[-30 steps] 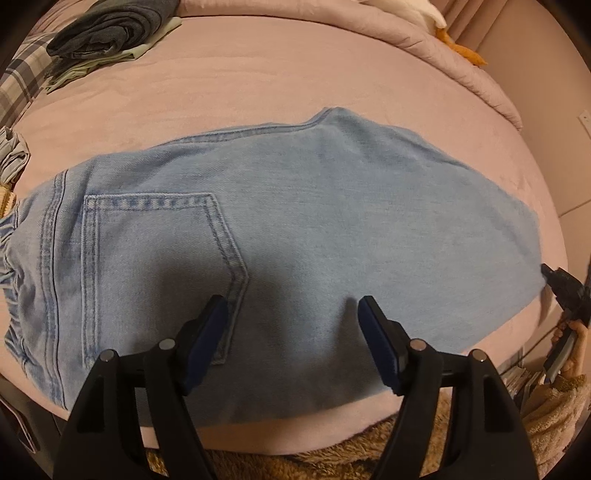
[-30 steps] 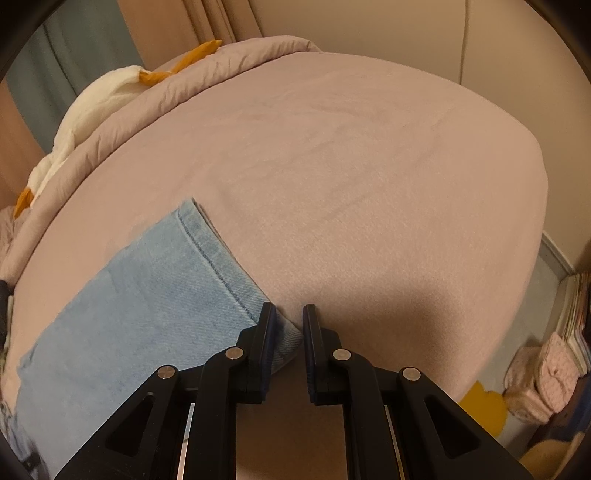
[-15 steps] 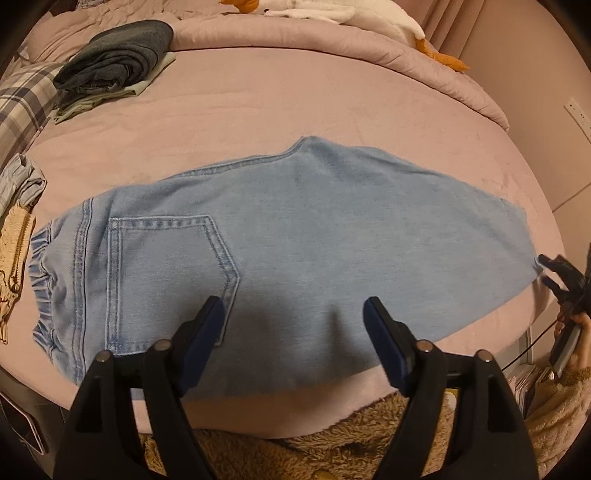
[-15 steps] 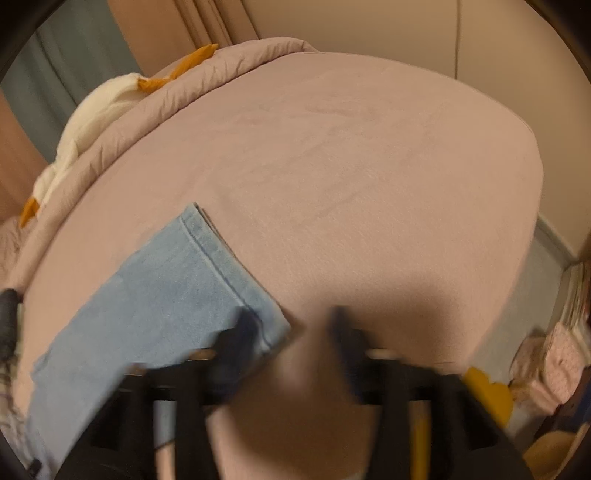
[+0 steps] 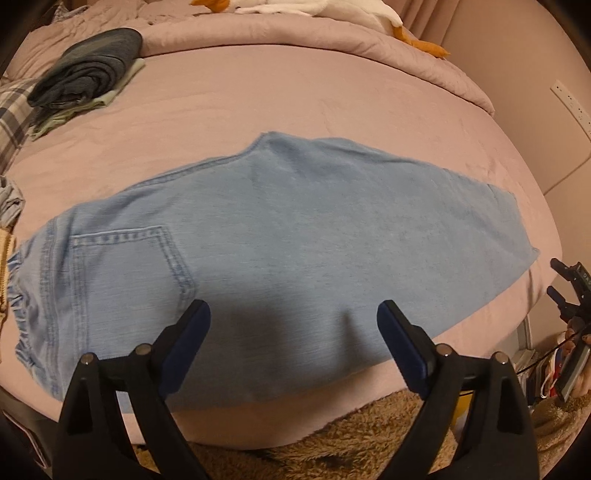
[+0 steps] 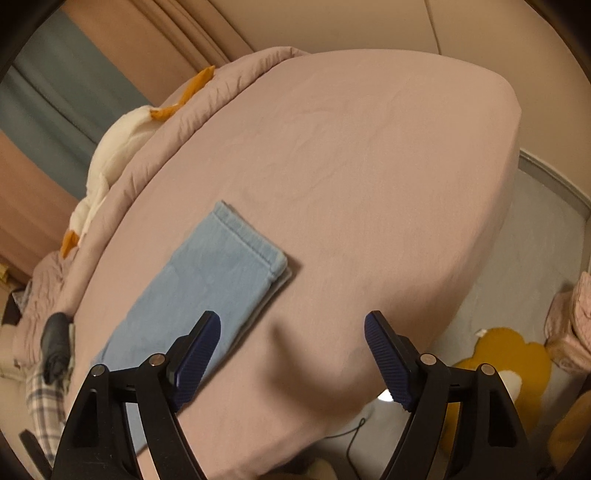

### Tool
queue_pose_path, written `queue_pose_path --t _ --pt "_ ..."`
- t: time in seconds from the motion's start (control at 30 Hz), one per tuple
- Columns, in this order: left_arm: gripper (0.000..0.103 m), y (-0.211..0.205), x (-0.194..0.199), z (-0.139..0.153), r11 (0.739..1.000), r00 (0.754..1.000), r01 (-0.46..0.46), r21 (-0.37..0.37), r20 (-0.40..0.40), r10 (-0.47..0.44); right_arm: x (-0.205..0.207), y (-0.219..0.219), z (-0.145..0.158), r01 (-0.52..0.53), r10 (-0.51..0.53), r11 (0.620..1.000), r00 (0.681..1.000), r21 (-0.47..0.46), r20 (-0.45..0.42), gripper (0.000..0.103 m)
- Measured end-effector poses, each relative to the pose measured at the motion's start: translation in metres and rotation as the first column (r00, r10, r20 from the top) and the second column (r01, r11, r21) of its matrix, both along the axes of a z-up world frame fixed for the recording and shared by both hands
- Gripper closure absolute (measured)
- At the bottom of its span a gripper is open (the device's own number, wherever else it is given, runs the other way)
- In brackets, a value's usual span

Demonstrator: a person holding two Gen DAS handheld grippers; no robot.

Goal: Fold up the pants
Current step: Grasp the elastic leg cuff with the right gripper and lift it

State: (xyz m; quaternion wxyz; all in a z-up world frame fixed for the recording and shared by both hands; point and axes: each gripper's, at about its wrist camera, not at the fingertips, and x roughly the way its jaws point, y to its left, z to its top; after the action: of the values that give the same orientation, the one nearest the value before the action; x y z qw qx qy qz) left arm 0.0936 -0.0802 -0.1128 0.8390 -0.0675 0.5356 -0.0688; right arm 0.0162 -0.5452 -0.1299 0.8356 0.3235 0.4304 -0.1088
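Presently, at the far left of the left wrist view, a plaid cloth (image 5: pixel 14 114) lies at the edge of the bed (image 5: pixel 295 96), and beside it sits a stack of folded dark clothes (image 5: pixel 88 75) on a pale green piece. Light blue pants (image 5: pixel 277 236) lie flat across the pink bed sheet, folded lengthwise with one leg on the other: the gathered waistband is at the left, a back pocket (image 5: pixel 129 273) faces up next to it, and the legs run to the right, ending near the bed's right edge. A white and orange plush toy (image 5: pixel 369 11) rests on the rumpled cover along the far side.

Left gripper (image 5: pixel 293 317): jaws wide apart, having just been opening; nothing is between them. Its fingers hang above the near edge of the pants without touching the cloth.

Right gripper (image 5: pixel 557 284): seen small at the right edge of this view, just beyond the leg ends and clear of them.

Right wrist view: the leg hems (image 6: pixel 255 247) lie stacked on the sheet at left of centre, apart from the blue pads (image 6: pixel 388 365). The right gripper (image 6: pixel 291 325) stands wide apart, having just been opening, with only bare sheet between the jaws; it grips nothing. A yellow flower-shaped mat (image 6: pixel 495 354) lies on the floor at the lower right.
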Motion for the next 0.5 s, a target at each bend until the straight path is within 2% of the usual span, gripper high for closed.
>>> queue_pose_path --t 0.2,0.33,0.43,0.5 --pt "0.011 -0.011 0.014 -0.013 0.996 0.998 0.047 -0.077 -0.046 -0.051 0.006 0.006 -0.004 0.002 -0.001 1.0 1.0 0.031 -0.013 0.023" --pt "0.012 -0.011 0.02 -0.029 0.993 0.993 0.028 -0.116 -0.112 -0.041 0.008 0.002 -0.01 0.027 -0.026 0.996 1.0 0.083 -0.006 0.023" --pt "0.012 -0.01 0.021 -0.031 0.992 0.994 0.025 -0.124 -0.106 -0.039 0.017 0.003 -0.013 0.018 -0.018 0.994 1.0 0.107 -0.001 0.024" --pt "0.012 -0.009 0.022 -0.032 0.991 0.993 0.018 -0.136 -0.113 -0.033 0.023 0.004 -0.015 0.016 -0.018 0.993 1.0 0.117 0.013 0.028"
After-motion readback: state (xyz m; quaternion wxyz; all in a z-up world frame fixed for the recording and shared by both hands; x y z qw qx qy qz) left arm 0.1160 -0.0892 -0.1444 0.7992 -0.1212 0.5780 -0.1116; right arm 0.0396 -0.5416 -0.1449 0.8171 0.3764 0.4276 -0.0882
